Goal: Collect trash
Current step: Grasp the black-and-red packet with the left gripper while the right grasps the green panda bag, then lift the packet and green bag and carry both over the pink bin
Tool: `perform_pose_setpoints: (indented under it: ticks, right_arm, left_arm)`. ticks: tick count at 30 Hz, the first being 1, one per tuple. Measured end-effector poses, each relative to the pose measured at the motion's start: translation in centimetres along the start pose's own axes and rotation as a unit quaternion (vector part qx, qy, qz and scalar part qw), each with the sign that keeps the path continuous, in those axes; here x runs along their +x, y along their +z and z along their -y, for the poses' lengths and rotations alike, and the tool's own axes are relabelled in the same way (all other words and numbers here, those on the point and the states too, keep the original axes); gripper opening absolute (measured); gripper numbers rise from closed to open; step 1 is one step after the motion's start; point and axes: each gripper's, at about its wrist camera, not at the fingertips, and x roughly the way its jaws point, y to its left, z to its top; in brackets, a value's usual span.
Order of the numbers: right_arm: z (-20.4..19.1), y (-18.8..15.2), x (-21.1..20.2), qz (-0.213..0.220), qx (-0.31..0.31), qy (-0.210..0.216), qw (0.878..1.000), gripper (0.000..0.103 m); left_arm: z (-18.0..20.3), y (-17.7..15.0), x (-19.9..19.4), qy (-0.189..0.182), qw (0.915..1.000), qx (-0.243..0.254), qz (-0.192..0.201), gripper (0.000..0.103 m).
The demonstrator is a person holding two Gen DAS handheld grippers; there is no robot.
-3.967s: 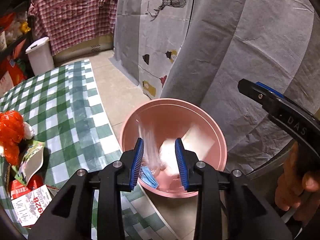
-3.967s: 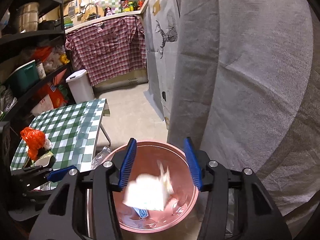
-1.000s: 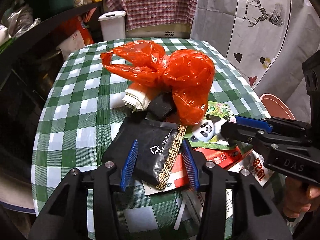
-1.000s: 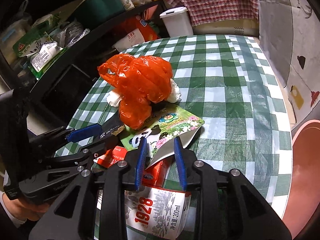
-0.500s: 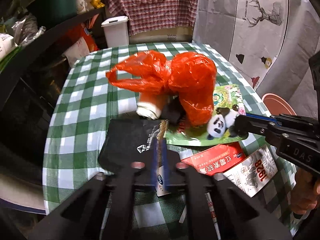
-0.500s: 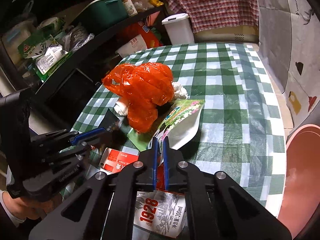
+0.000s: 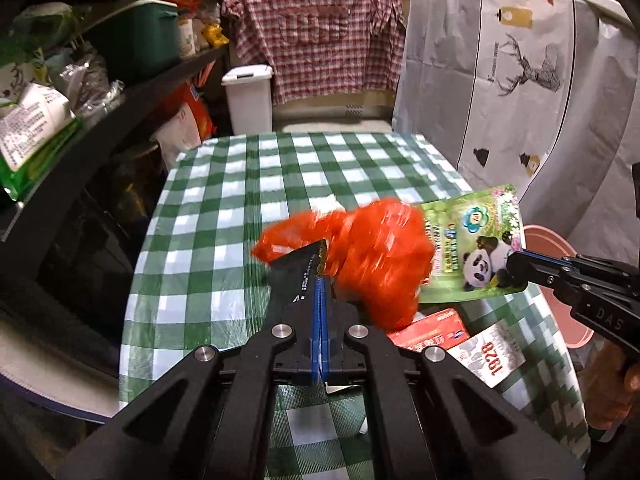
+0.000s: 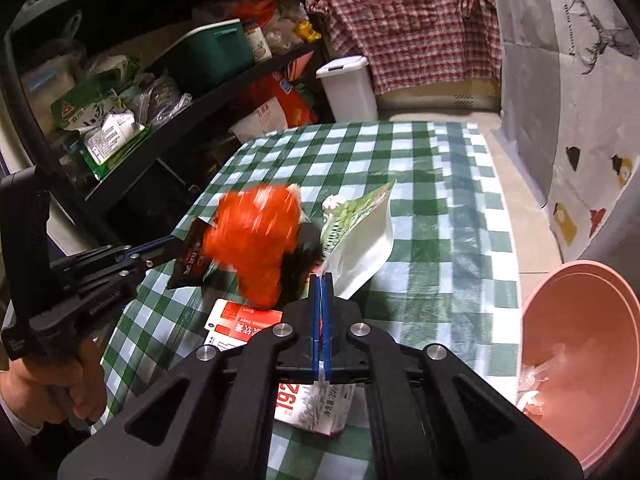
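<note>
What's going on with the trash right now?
Left gripper shut on black packet. Right gripper shut on panda bag. Orange bag beside both.

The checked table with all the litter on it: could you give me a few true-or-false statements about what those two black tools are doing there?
1. The left gripper has its fingers closed on a black packet. True.
2. The right gripper holds the orange plastic bag. False: its fingers pinch the panda pouch; the bag is in neither gripper.
3. The pink bin stands on the table. False: it sits lower, beside the table's edge.
4. The red carton and the carton marked 1928 lie on the tablecloth, gripped by nothing. True.
5. The pink bin is empty. False: some pale, crumpled litter lies in it.
</note>
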Motion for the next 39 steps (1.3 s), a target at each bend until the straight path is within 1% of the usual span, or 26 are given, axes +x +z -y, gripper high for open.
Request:
perform_pose_setpoints:
  ticks: [8, 12, 17, 19, 20, 22, 24, 28, 31, 33, 34, 37, 39]
  right_arm:
    - [0.7, -0.2, -2.5, 0.021, 0.009, -0.011, 1.0, 0.001]
    - [0.9, -0.4, -3.5, 0.028, 0.01, -0.008, 1.0, 0.001]
    - [1.0, -0.5, -4.9, 0.035, 0.01, 0.009, 0.999, 0.001]
    - [1.1, -0.5, -5.0, 0.024, 0.013, 0.025, 0.999, 0.001]
    - [1.2, -0.6, -4.7, 0.007, 0.017, 0.039, 0.999, 0.001]
    - [1.5, -0.9, -4.4, -0.011, 0.017, 0.03, 0.999, 0.001]
    - [1.6, -1.2, -4.3, -0.013, 0.018, 0.031, 0.999, 0.001]
    - [1.6, -1.3, -4.4, -0.016, 0.007, 0.004, 1.0, 0.001]
    - [1.9, -1.8, -3.3, -0.053, 0.009, -0.01, 0.999, 0.001]
    - [2.2, -2.0, -3.1, -0.059, 0.012, -0.012, 0.998, 0.001]
    - [2.3, -2.0, -3.2, -0.055, 0.016, -0.009, 0.998, 0.001]
    - [2.1, -1.5, -4.8, -0.016, 0.015, 0.001, 1.0, 0.001]
    - [2.0, -1.2, -5.5, 0.001, 0.013, 0.001, 1.0, 0.001]
  left_arm:
    - [0.5, 0.6, -2.4, -0.005, 0.9996, -0.008, 0.025, 0.0]
    - [0.8, 0.9, -3.6, -0.008, 0.9992, -0.014, 0.036, 0.0]
    - [1.1, 1.1, -4.8, -0.011, 0.9986, -0.019, 0.048, 0.0]
    - [1.2, 1.1, -5.2, -0.012, 0.9984, -0.02, 0.052, 0.0]
    - [1.1, 1.2, -5.4, -0.013, 0.9982, -0.021, 0.054, 0.0]
    - [1.1, 1.2, -5.6, -0.014, 0.9981, -0.023, 0.056, 0.0]
    - [1.1, 1.3, -5.7, -0.013, 0.9979, -0.024, 0.058, 0.0]
    - [1.0, 1.5, -5.9, -0.012, 0.9975, -0.029, 0.063, 0.0]
    - [1.1, 1.7, -6.0, -0.013, 0.9972, -0.03, 0.067, 0.0]
    - [1.4, 1.7, -6.0, -0.013, 0.9972, -0.026, 0.069, 0.0]
    - [1.6, 1.7, -6.1, -0.012, 0.9971, -0.024, 0.07, 0.0]
    - [1.7, 1.9, -6.6, -0.009, 0.9962, -0.025, 0.083, 0.0]
    - [1.6, 2.1, -7.0, -0.011, 0.9953, -0.029, 0.092, 0.0]
